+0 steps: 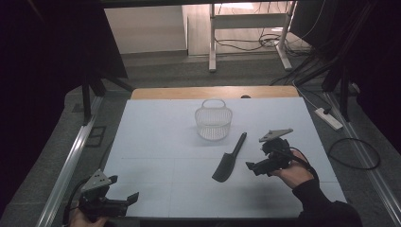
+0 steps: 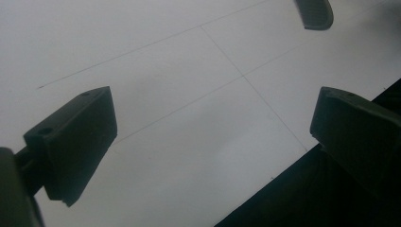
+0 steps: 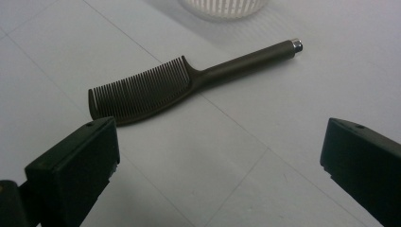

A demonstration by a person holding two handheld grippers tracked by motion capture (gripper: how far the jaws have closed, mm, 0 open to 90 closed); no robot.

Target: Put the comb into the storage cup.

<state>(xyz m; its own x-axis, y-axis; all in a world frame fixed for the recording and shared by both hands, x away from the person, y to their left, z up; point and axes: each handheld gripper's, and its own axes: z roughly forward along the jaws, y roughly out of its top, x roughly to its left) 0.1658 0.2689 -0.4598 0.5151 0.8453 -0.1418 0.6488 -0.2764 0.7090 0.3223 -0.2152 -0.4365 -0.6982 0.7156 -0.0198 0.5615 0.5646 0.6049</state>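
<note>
A dark comb point(image 1: 229, 158) lies flat on the white table point(image 1: 156, 142), its handle pointing toward a white slotted basket point(image 1: 213, 122) behind it. My right gripper point(image 1: 257, 160) hovers just right of the comb's toothed end, open and empty. Its own view has the comb point(image 3: 156, 87) ahead between the spread jaws, right gripper point(image 3: 217, 161) low over the mat, and the basket's base point(image 3: 227, 7) at the top edge. My left gripper point(image 1: 124, 187) is at the front left corner, open and empty. In its view the left gripper point(image 2: 213, 137) faces bare mat, with the comb's tip point(image 2: 314, 12) far off.
The table's front edge point(image 2: 283, 189) runs just under the left gripper's right jaw. A wooden strip point(image 1: 213, 92) borders the far side. Metal rails point(image 1: 66, 165) flank the table. A power strip point(image 1: 328, 118) and cables lie on the floor at right.
</note>
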